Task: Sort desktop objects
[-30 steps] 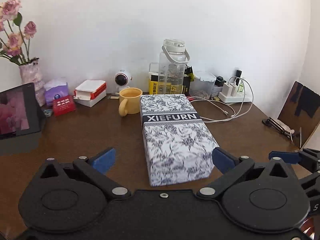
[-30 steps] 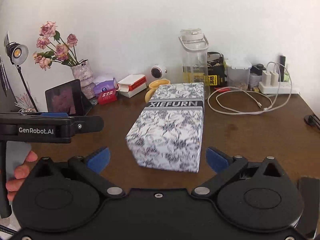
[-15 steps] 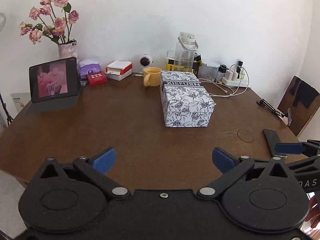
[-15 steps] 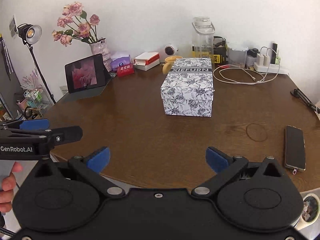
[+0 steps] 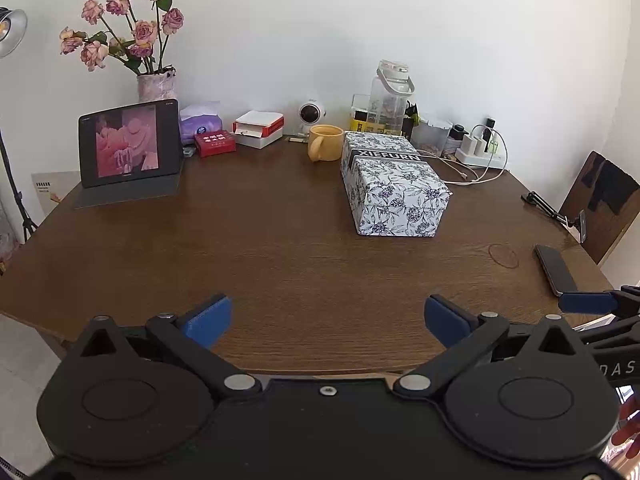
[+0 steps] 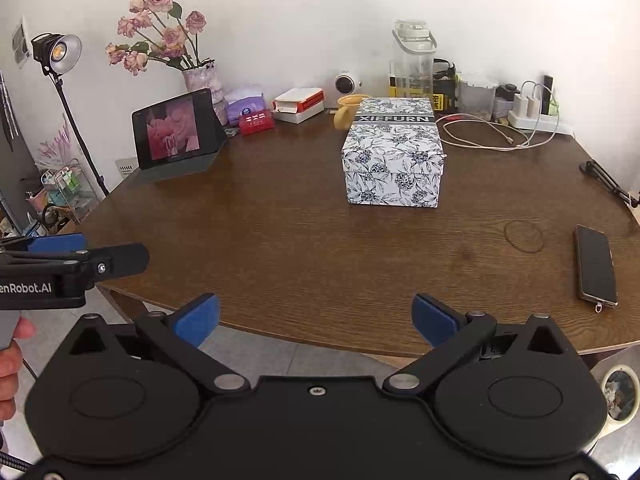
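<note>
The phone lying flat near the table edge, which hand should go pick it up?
Probably the right. The phone lies at the table's right edge, close ahead of the right tool, which is open and empty. The left tool is open too, but would have to cross over.

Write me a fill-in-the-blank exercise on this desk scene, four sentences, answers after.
1. The floral box carries the printed word ____.
2. The mug beside the box is ____ in colour.
3. The tablet stands in front of a vase of ____.
4. Both the left hand-held gripper and the right hand-held gripper are ____ and hold nothing.

Answers: XIEFURN; yellow; roses; open
</note>
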{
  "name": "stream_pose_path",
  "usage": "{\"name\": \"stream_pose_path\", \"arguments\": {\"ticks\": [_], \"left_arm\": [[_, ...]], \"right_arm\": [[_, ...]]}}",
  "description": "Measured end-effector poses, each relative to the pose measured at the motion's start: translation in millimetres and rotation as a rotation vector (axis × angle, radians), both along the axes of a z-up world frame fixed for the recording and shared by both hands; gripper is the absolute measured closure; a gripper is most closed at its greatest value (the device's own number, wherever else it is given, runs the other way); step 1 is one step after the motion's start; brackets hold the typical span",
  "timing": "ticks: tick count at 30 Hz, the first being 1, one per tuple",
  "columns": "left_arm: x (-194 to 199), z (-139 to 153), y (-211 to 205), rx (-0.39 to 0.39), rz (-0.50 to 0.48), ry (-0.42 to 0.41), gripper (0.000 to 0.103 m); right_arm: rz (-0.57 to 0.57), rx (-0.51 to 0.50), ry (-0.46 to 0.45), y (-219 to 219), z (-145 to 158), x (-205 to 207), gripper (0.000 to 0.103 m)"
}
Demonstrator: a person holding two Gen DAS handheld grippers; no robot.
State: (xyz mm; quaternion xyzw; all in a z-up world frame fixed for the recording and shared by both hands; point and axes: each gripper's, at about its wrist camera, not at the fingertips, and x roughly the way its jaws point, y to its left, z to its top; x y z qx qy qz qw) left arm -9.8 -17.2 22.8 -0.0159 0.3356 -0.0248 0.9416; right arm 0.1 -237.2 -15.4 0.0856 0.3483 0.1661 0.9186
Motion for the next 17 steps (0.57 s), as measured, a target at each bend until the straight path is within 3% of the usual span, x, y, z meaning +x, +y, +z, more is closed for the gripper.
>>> {"name": "stream_pose_path", "arguments": {"ticks": [17], "left_arm": [[-1.4,-3.1,7.9,0.024,0.035,-0.023,0.0]], "right_arm": [[0.011,-0.018,0.017,18.4,-5.0,1.9,0.0]]}}
